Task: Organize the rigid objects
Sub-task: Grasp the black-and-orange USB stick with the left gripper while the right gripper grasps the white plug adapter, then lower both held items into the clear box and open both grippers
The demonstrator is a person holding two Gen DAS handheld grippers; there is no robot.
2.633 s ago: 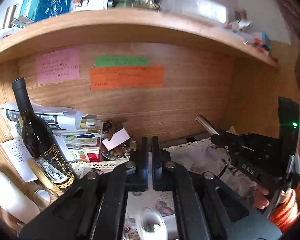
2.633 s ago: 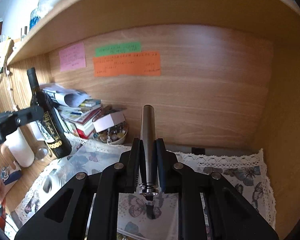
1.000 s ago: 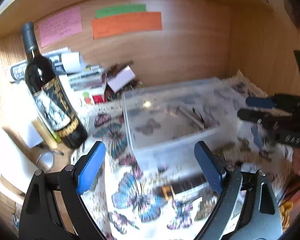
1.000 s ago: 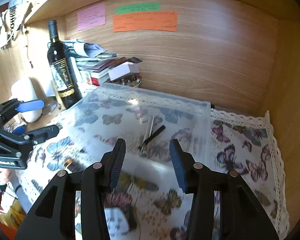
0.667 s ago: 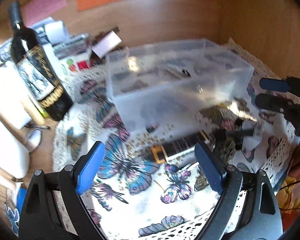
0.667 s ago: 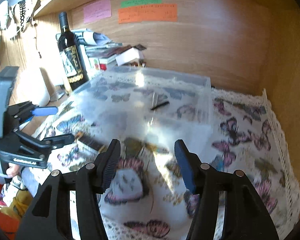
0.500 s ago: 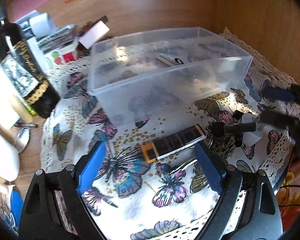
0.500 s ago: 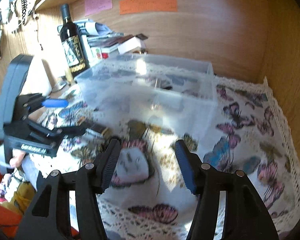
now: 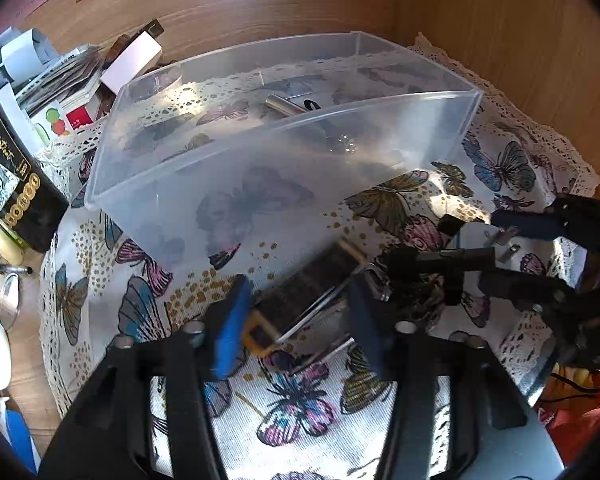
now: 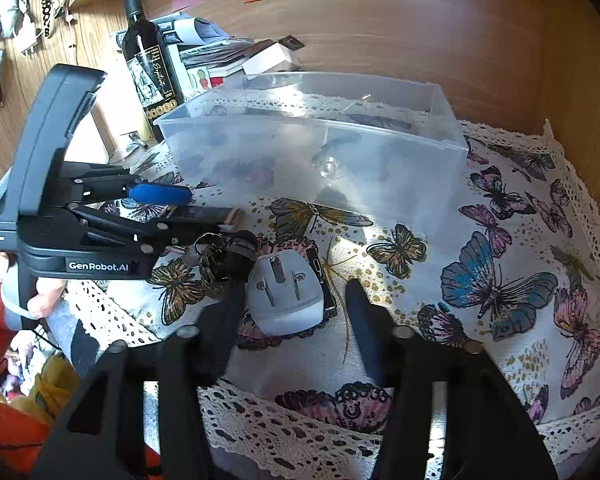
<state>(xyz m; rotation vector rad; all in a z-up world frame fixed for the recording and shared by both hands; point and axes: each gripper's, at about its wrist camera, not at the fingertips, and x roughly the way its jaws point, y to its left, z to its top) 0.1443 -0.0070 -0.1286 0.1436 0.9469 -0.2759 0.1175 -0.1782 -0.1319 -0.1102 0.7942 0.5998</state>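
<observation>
Having dropped a metal cylinder (image 9: 286,105) into the clear bin (image 9: 260,152), the right tool (image 10: 290,312) now straddles the white plug adapter (image 10: 286,294), empty and wide open, while the left tool (image 9: 296,320) narrows, ungripped, around the black bar (image 9: 304,292).

Black fingers (image 9: 230,332), blue pads, "GenRobot.AI".
</observation>
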